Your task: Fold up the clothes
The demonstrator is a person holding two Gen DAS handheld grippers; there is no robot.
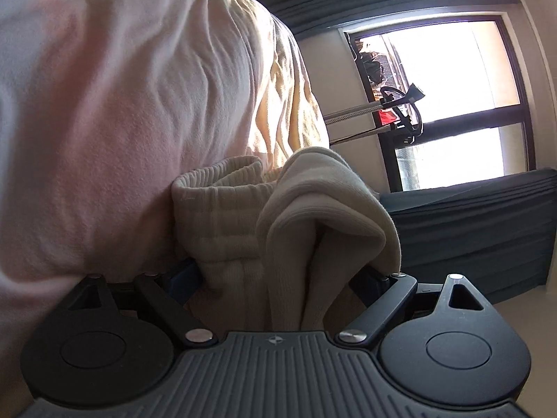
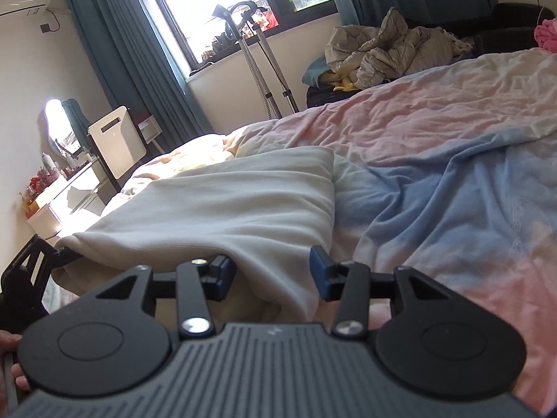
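A cream garment (image 2: 216, 205) lies folded on the bed cover (image 2: 435, 160), a thick flat pad with its near edge lifted. My right gripper (image 2: 273, 268) is shut on that edge; the cloth hides the left pad and reaches the right blue pad (image 2: 322, 271). In the right wrist view my left gripper (image 2: 31, 264) shows at the garment's left end. In the rolled left wrist view, the garment's ribbed hem (image 1: 216, 202) and a puffy fold (image 1: 323, 209) fill the wide jaws of my left gripper (image 1: 276, 275), which is shut on this thick bunch. The bed cover (image 1: 104, 104) stands at the left.
A crumpled grey quilt (image 2: 390, 48) lies past the bed's far side. A garment steamer stand (image 2: 257, 52) rises below the window (image 2: 209, 0), between teal curtains (image 2: 115, 52). A white appliance (image 2: 118, 139) and a cluttered dresser (image 2: 59, 202) stand left of the bed. A person's fingers (image 2: 10, 345) show bottom left.
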